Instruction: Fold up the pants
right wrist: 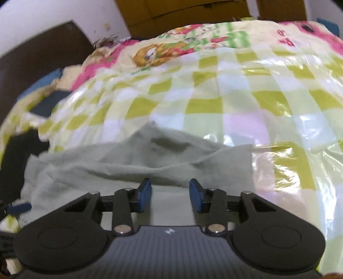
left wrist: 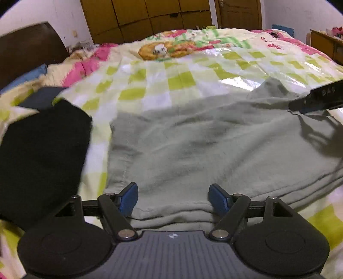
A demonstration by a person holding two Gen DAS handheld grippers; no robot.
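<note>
While angled down over grey pants (left wrist: 203, 137), left gripper (left wrist: 173, 198) open-jawed, empty.

Home bedroom, quilted bed (left wrist: 193, 70), wooden wardrobe (left wrist: 145, 17)

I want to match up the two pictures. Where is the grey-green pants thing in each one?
Left wrist view: the grey-green pants fill the middle and right, on the checked bedspread.
Right wrist view: the pants lie across the lower left and middle, just past the fingers.
Shared landmark: the orange cartoon print near the top, left of middle, in both views.
</note>
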